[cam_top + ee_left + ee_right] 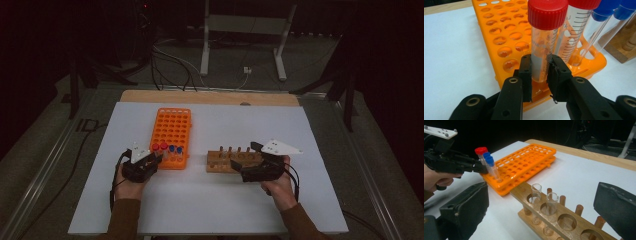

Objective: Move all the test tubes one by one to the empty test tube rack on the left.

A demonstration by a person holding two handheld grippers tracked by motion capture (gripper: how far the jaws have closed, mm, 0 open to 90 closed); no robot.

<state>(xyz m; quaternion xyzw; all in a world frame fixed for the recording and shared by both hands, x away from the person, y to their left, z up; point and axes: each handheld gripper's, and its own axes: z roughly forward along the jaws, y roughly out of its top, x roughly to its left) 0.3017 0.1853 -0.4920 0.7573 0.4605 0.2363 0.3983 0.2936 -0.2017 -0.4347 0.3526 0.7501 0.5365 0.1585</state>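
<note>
Room's pretty dark, bg basically black. White table top [210, 210] w/ a wooden edge strip [210, 96] on the far side. Grey floor [30, 165] around it, white metal stand [245, 30] + loose cables [172, 67] further back.

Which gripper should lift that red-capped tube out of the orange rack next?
Left. The left gripper is already shut on the red-capped tube standing in the orange rack. The right gripper is open, over at the wooden rack.

Two blue-capped tubes [607, 15] stand upright; a wooden rack [554, 215] holds two empty glass tubes [541, 195].
</note>
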